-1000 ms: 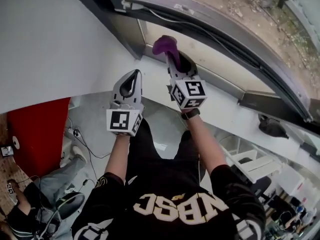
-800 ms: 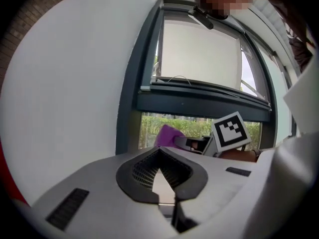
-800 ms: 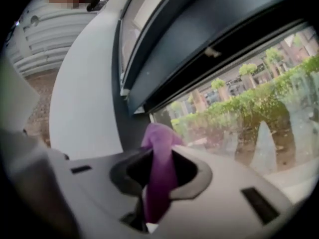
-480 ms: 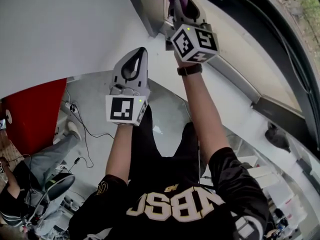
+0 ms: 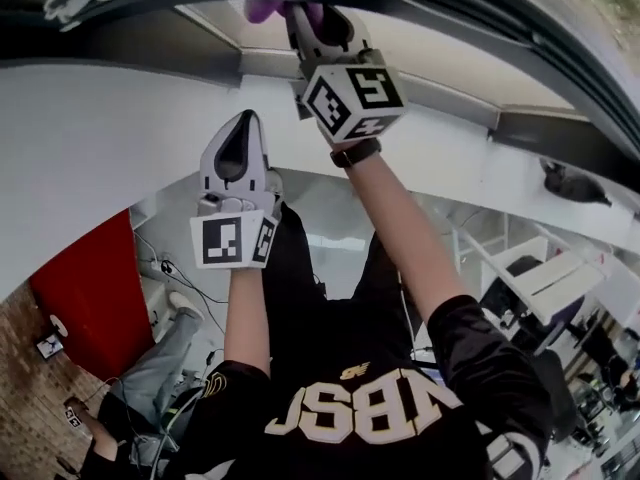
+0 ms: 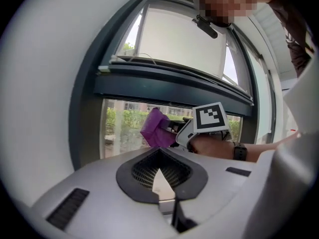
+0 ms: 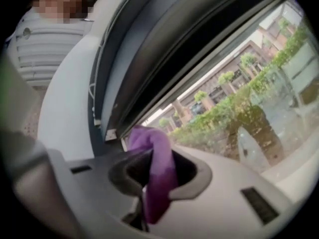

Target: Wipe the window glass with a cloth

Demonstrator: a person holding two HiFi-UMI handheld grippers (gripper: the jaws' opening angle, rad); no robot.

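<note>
Window glass [image 7: 239, 108] is seen set in a dark grey metal window frame [image 6: 169, 86], and green hedges [image 7: 224, 114] and buildings are shown through it. A plain white wall [image 5: 100, 168] is seen to the left of the frame. The right gripper [image 5: 318, 23] is held up at the lower pane, and its jaws are clamped on a crumpled purple cloth [image 7: 149, 143], which is bunched out beyond the jaw tips. The cloth is held at the glass near the pane's left edge, just below the frame's horizontal bar; whether it is pressed on the glass cannot be told. The left gripper [image 6: 160, 176] is held lower, beside the right one and apart from the window, with its jaws closed together on nothing.
</note>
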